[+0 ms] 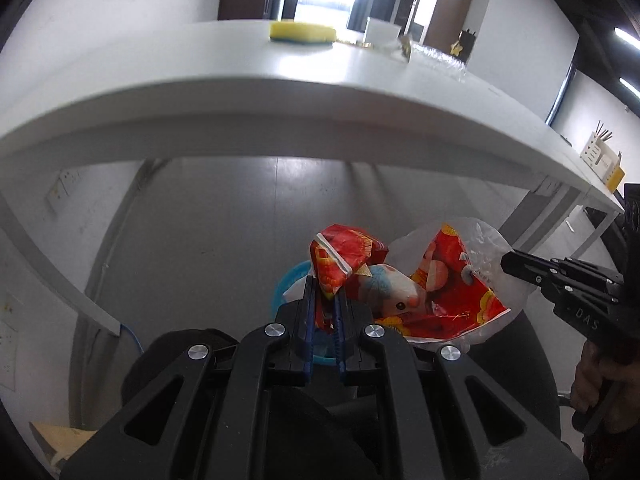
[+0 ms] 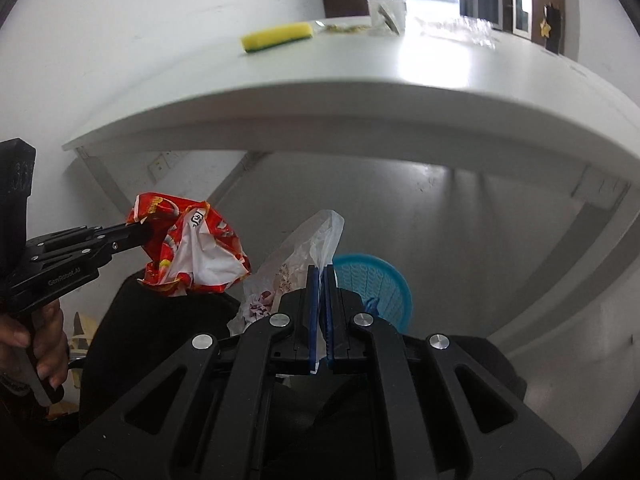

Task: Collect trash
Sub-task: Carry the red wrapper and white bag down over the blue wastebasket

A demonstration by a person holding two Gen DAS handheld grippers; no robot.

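On the left, the left gripper has its jaws clenched on a crumpled red snack wrapper, held in the air below the edge of the white worktop. To its right, the right gripper has its jaws clamped on the rim of a thin clear plastic bag, which already holds some printed wrapping and hangs beside the wrapper. Beneath both, on the grey floor, stands a blue bin.

The step in hand looks like the drop — trash has been lifted off the worktop and brought low, over the bag and bin. The next move probably calls for bringing the wrapper over the bag's mouth, or straight over the bin, and only then releasing the left jaws; the bag's mouth is limp and partly folded shut, so the right gripper may need to pull it wider first.

Further right and up, a yellow sponge lies on the worktop, with scattered crumbs and crinkled clear film near the far edge — likely still to be collected. A black chair back sits close under the grippers and crowds the approach to the bin; the worktop's edge overhangs just ahead.
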